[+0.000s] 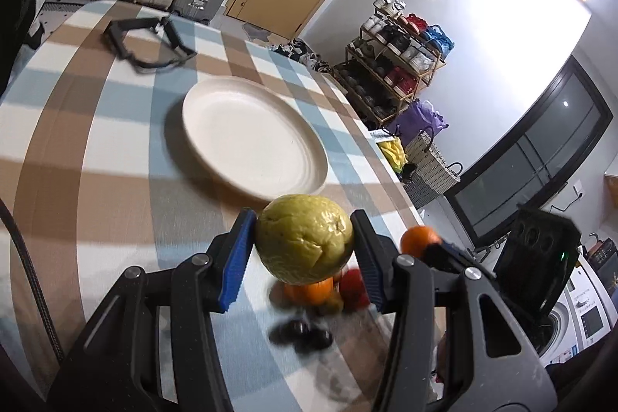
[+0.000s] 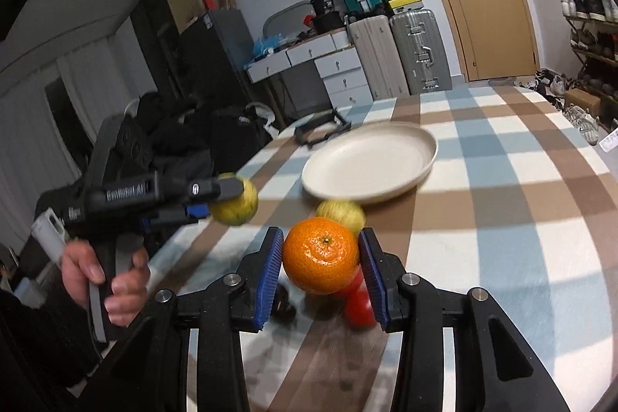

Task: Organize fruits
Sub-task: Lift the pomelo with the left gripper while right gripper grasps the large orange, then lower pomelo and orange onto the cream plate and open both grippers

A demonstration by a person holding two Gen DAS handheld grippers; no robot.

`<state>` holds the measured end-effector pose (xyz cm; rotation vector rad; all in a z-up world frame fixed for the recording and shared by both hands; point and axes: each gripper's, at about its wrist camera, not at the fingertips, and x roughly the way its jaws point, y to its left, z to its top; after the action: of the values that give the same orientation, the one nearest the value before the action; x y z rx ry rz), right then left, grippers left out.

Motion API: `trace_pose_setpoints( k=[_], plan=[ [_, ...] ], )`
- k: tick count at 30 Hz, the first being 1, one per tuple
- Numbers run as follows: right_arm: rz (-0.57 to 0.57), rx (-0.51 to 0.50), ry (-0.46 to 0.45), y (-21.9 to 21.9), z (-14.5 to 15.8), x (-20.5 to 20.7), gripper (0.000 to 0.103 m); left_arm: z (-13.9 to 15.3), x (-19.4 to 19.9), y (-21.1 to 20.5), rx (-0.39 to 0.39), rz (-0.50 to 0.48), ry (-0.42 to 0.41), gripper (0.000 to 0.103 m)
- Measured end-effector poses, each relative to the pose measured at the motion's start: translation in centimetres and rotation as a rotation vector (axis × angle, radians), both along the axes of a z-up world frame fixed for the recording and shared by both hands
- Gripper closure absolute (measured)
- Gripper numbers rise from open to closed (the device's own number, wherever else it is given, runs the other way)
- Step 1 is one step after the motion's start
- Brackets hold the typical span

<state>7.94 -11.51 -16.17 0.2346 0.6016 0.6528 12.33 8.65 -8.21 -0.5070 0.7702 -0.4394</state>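
Two loaded tongs (image 1: pixel 305 250) (image 2: pixel 320 267) near plate (image 2: pixel 421 157)

Fruit pile near table edge, plate behind it, both grippers loaded.

Plate (image 2: pixel 370 163) sits mid-table (image 2: pixel 521 219) w/ a folded stand (image 2: pixel 320 128) beyond it, well apart. Fruit pile (image 1: pixel 328 290) lies on the table in front of the plate. Left gripper (image 1: pixel 305 246) holds a guava (image 1: pixel 305 244) above the pile; right gripper (image 2: pixel 320 257) holds an orange (image 2: pixel 320 255) to its right. Another guava (image 2: pixel 343 213) lies just before the plate.
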Motion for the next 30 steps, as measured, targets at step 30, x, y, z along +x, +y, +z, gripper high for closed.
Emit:
trace_pose_setpoints(
  k=[30],
  plan=[
    [0.061,0.129,0.317,3.0,0.0,28.5,0.062,-2.1,23.0,-1.1,0.187,-0.052,0.012,0.055]
  ],
)
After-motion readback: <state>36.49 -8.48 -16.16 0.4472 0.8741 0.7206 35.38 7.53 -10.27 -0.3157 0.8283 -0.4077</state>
